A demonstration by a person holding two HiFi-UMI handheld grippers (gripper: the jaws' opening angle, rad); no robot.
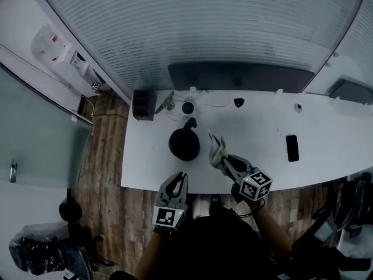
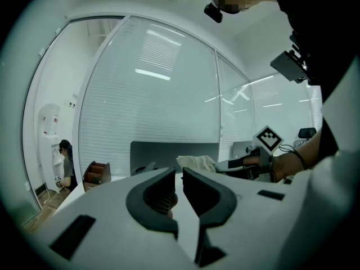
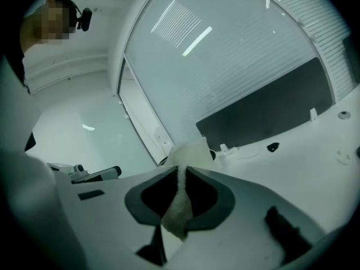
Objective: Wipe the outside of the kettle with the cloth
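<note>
The right gripper [image 1: 228, 162] pinches the pale crumpled cloth [image 1: 216, 149] beside the round black kettle [image 1: 184, 143] on the white table [image 1: 326, 133], and the left gripper [image 1: 178, 181] is closed on nothing, so wiping might push the kettle over.

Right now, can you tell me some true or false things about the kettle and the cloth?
The kettle is black. True.
The right gripper is shut on the cloth. True.
The cloth is draped over the kettle. False: it hangs from the right gripper.
The left gripper holds the kettle. False: it is shut and empty.
The kettle stands on the white table. True.
</note>
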